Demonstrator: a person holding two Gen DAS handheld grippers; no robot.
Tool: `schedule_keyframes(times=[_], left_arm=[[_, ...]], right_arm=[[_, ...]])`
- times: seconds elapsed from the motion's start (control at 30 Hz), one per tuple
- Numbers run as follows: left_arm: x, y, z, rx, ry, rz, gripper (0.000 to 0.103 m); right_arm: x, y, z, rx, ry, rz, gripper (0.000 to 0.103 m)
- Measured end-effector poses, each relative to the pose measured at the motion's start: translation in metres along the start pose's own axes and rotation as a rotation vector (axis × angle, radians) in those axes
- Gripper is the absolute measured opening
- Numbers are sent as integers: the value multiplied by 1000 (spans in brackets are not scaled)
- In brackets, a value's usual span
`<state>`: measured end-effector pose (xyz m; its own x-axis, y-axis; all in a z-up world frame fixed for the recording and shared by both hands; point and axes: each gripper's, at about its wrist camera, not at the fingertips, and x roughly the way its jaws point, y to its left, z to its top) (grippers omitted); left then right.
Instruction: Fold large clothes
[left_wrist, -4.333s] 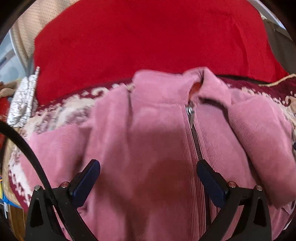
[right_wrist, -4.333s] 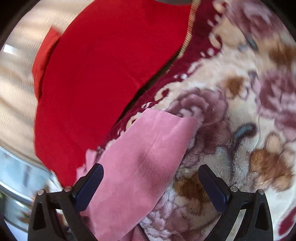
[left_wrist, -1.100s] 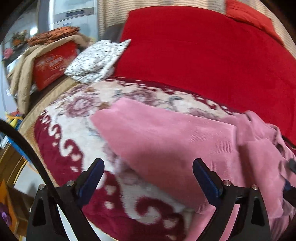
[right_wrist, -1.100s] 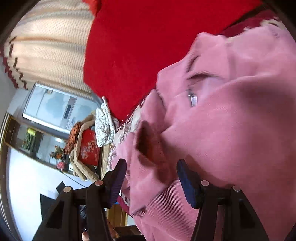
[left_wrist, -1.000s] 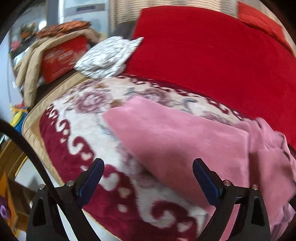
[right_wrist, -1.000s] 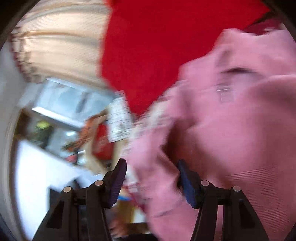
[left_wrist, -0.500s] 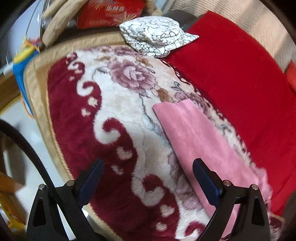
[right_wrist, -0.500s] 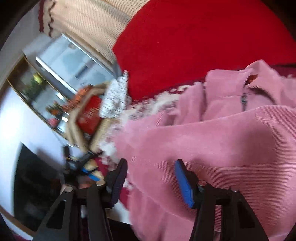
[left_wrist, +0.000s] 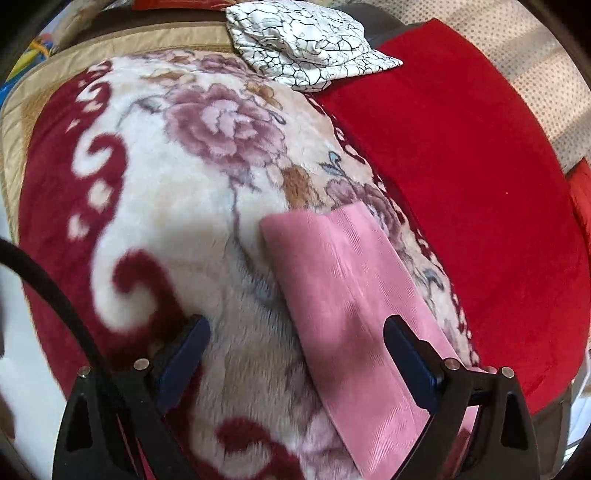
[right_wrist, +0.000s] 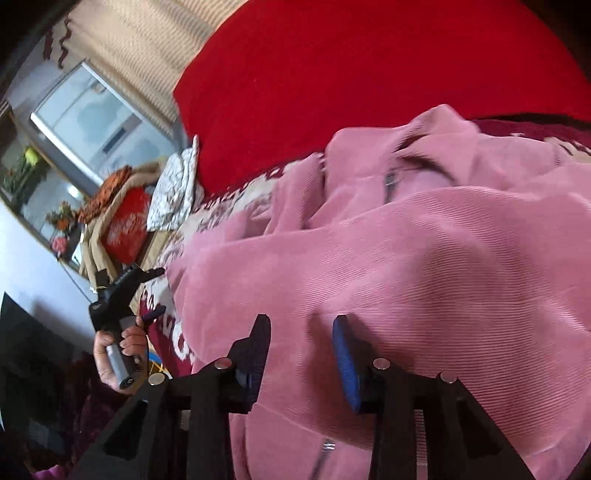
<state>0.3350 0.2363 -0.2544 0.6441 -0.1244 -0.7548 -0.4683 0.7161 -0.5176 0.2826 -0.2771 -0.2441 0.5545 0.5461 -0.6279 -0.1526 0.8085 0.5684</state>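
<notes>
A pink corduroy jacket (right_wrist: 424, 266) with a zip lies spread on a floral blanket (left_wrist: 177, 192). In the left wrist view its sleeve (left_wrist: 343, 280) stretches flat across the blanket, cuff end farthest from me. My left gripper (left_wrist: 295, 325) hangs open just above the sleeve's left edge, touching nothing. The right wrist view also shows the left gripper (right_wrist: 157, 291), held by a person's hand (right_wrist: 122, 343) beyond the jacket's left side. My right gripper (right_wrist: 301, 325) is low over the jacket body; its jaws are closing with a ridge of pink cloth between them and a gap still visible.
A red cover (left_wrist: 461, 166) borders the blanket on the far side. A white cloth with a black crackle pattern (left_wrist: 303, 48) lies at the blanket's far corner. Beyond the bed's left end stand a red package (right_wrist: 125, 229), beige fabric and a glass cabinet (right_wrist: 92, 114).
The left gripper swung out along the sleeve towards its cuff and sank lower, still open. The right gripper rolled and its jaws narrowed over the jacket body.
</notes>
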Motion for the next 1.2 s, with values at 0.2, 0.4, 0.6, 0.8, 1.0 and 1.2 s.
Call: schedule_keyframes(times=[0.2,0.4,0.6,0.8,1.0,1.2], left_arm=[[19,-19,7,84,12,-47,15],[2,-33,8,134,-66,-67,3],[-77,-86,-15,331,-230,-110,2],[-181,-171,-50,595,-443,-181,2],[-231,-260,-134,924,-437,-307,2],[-170,-321,-255,1247,-126,-379,13]], right_arm=[[-2,-13,-1,17,16,-4,38],[0,-14,0,19,21,7,38],[-17,-22,4,44,-45,-22,38],[-43,-45,6,121,-111,-41,41],[-77,-63,7,174,-189,-22,40],[-108,-90,6,290,-267,-4,70]])
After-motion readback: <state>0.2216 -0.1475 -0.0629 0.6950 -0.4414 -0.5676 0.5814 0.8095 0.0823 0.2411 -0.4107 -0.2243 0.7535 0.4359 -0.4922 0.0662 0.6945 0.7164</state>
